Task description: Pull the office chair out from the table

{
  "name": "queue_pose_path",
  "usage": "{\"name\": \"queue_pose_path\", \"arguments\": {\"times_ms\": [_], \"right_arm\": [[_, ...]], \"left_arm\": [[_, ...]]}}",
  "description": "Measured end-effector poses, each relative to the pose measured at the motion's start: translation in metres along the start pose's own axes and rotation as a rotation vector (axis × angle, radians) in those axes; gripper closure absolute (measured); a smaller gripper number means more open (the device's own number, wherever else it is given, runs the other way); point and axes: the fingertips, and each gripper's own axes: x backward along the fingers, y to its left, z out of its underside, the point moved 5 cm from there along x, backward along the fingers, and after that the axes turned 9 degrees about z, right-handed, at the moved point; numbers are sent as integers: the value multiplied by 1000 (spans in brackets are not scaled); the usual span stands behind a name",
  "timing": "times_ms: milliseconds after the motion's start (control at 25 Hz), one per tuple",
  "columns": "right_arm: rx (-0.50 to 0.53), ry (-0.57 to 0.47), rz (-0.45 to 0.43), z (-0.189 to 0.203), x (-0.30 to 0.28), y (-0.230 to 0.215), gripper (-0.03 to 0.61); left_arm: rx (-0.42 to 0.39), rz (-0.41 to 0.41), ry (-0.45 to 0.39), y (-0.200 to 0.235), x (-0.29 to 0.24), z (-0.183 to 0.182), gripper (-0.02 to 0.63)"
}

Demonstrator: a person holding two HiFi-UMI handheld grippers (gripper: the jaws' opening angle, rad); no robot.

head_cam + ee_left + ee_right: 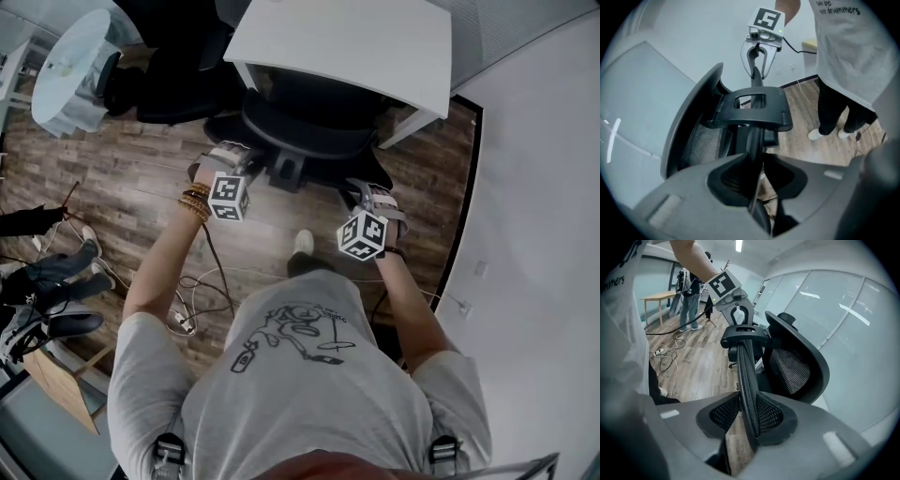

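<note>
A black mesh office chair (309, 141) stands tucked under the white table (347, 42), its back towards me. My left gripper (234, 157) is shut on the left end of the backrest's top rim (754, 136), which runs thin between the jaws (757, 174). At the rim's right end, my right gripper (364, 192) is shut on the same rim (745, 366), its mesh pads (769, 414) against it. Each gripper view shows the other gripper at the rim's far end, the right gripper (761, 51) and the left gripper (736, 315). The seat and wheels are hidden.
Behind me lies wood floor with loose cables (202, 291). A white wall (544, 187) runs close on the right. A round white table (70, 56) stands at upper left, a wooden bench (66, 384) and bags at lower left. A person (689, 291) stands far off.
</note>
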Motion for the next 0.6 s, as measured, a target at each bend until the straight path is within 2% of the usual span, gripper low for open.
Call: {"name": "queue_pose_path", "arguments": {"times_ms": [120,320,480,600], "right_arm": [[2,-4,6,18,19,16,460],[-1,-2,-10,15,24,24,463],[-10,9,-5,19,41,42,463],[-18,11,-3,20,51,56,460]], "left_arm": [[3,-24,5,-23,-1,-21,508],[40,-5,6,-32,4,-22,506],[43,-40,4,-52,10,-31,505],[46,-37,4,-69,13,-35,505]]}}
